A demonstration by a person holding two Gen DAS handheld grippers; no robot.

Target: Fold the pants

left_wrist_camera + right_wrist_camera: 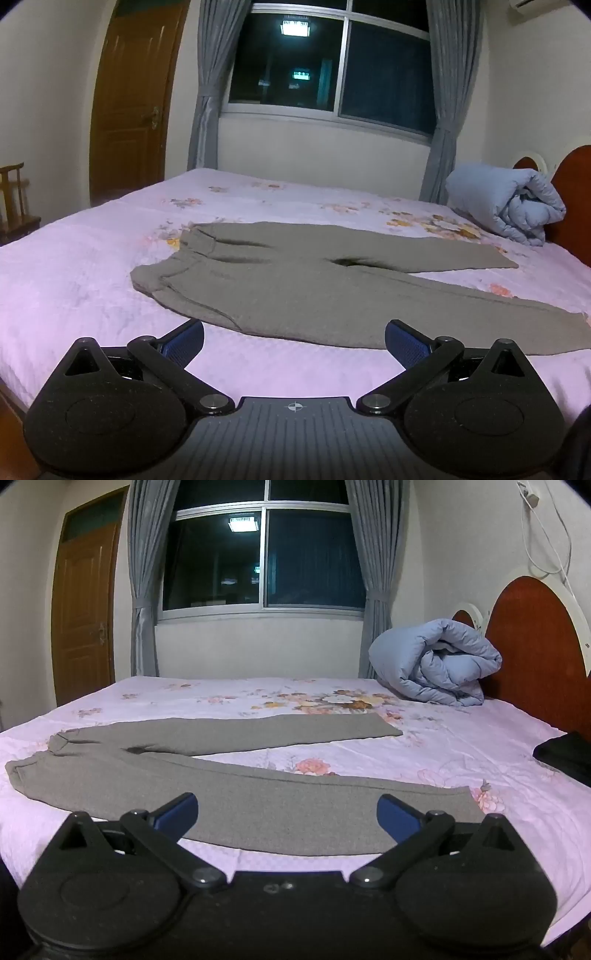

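Grey pants (303, 280) lie spread flat on the pink flowered bed sheet (74, 280), waistband to the left, both legs running right and splayed apart. My left gripper (294, 338) hovers open above the near edge of the sheet, just short of the seat of the pants, nothing between its blue pads. In the right wrist view the same pants (229, 797) stretch across the bed. My right gripper (287, 812) stands open over the near leg, close to its cuff end, holding nothing.
A rolled blue quilt (432, 664) sits at the far right by the red headboard (535, 646). A dark folded cloth (565, 757) lies at the bed's right edge. Window with grey curtains (207, 85) behind, wooden door (129, 99) left, wooden chair (14, 199) beside it.
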